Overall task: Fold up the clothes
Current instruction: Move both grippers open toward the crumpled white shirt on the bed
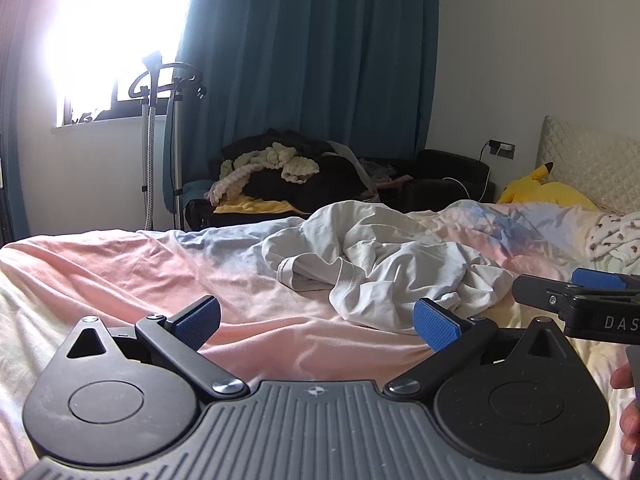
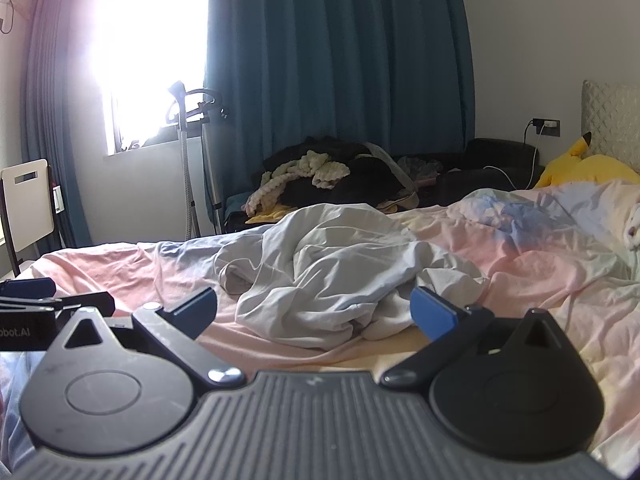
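A crumpled white garment [image 1: 372, 264] lies in the middle of the bed [image 1: 120, 276] on its pink sheet, and both the left claw [image 1: 316, 322] and the right claw [image 2: 314, 314] hang just before it with fingers wide apart, holding nothing.

A crumpled white garment [image 1: 372, 264] lies on a pink-and-blue pastel sheet [image 1: 120, 276] before teal curtains [image 1: 312, 60].

Blown-out window [image 1: 100, 28] glare, fisheye edges
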{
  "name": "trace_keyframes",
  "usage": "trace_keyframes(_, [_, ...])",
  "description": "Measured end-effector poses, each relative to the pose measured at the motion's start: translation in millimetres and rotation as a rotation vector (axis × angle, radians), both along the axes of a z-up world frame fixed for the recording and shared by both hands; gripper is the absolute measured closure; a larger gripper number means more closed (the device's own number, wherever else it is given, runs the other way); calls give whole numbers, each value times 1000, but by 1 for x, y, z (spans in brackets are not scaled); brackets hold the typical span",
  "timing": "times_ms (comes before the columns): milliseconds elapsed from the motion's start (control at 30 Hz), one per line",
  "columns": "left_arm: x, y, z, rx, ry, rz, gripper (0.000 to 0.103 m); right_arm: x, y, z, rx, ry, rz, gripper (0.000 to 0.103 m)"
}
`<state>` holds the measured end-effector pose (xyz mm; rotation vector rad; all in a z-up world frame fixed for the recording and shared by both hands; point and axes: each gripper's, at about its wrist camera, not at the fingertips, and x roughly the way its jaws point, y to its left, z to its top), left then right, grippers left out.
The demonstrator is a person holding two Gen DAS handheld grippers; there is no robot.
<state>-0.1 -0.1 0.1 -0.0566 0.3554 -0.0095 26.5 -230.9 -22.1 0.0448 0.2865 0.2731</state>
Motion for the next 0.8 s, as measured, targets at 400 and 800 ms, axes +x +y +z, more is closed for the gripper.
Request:
trace_keyframes(400, [-3,2,3,-3,2,4,0,-7,-1,-5,4,-29,-17,0])
trace_keyframes(800, [-2,-3,1,25,5,18,0,-11,-5,-6,26,-25,-23,0])
